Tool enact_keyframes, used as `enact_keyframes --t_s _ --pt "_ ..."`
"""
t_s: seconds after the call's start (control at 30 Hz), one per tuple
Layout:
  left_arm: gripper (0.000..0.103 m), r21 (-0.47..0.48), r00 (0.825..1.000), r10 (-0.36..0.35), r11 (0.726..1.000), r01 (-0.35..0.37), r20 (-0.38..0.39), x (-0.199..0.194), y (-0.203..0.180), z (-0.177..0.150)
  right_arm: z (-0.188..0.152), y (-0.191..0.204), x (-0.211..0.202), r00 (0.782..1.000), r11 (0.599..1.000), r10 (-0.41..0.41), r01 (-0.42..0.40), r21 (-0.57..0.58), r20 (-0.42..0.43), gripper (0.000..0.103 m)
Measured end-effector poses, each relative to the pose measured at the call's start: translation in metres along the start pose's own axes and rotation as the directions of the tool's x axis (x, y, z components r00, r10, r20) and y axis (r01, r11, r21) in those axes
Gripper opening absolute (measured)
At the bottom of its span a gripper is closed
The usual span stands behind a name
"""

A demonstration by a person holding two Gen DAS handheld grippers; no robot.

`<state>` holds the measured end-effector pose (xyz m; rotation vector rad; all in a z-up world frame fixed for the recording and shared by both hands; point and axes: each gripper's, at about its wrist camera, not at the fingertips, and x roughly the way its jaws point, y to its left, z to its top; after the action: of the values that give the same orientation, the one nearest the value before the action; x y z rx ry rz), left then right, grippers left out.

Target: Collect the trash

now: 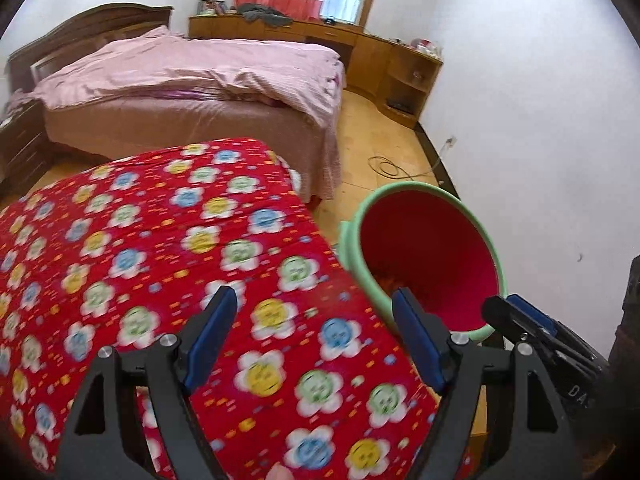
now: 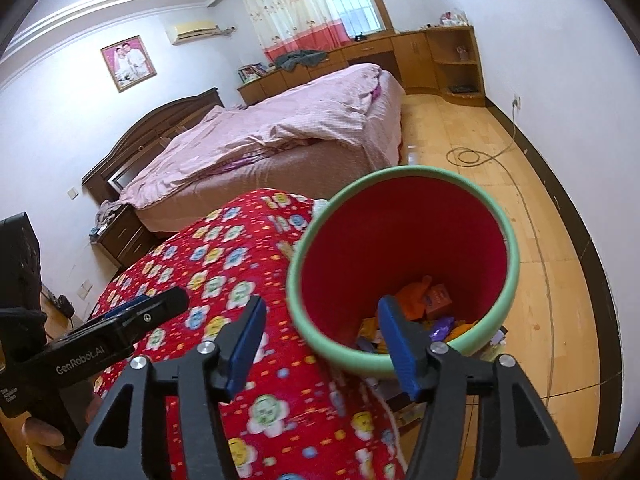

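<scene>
A green bin [image 2: 400, 220] with a red inside stands on the floor beside a red flowered quilt [image 2: 224, 248]. At its bottom lies trash [image 2: 432, 304]: orange wrappers, a small orange box and a purple wrapper. My right gripper [image 2: 322, 302] hangs open above the bin's near rim with nothing between its pads. My left gripper [image 1: 312, 294] is open and empty over the quilt [image 1: 160, 240], just left of the bin [image 1: 432, 248]. Each gripper shows in the other's view: the right gripper [image 1: 516, 308] at the bin's near right, the left gripper [image 2: 160, 304] at the left, held by a hand.
A bed with a pink cover [image 1: 192, 76] stands behind the quilt. Wooden cabinets [image 1: 400, 68] line the far wall under the window. A cable [image 2: 472, 156] lies coiled on the wood floor by the right wall. Some scraps [image 2: 496, 338] lie on the floor by the bin.
</scene>
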<state>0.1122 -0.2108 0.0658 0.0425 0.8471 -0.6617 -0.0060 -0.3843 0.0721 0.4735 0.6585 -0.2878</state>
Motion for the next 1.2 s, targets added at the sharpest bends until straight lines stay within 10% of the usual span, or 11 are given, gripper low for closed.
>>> enact_keyframes --t_s 0.53,1.2 --pt "0.080 -0.116 0.975 0.211 0.973 -0.201 0.077 -0.069 0.090 -0.037 -0.046 0.094 -0.026 0.997 0.986 0.045 -0.036 -0.163 0.054 0.083" --pt "0.080 -0.179 0.926 0.354 0.927 -0.329 0.130 -0.089 0.120 -0.078 -0.085 0.118 -0.029 0.995 0.979 0.060 -0.044 -0.201 0.074 0.088"
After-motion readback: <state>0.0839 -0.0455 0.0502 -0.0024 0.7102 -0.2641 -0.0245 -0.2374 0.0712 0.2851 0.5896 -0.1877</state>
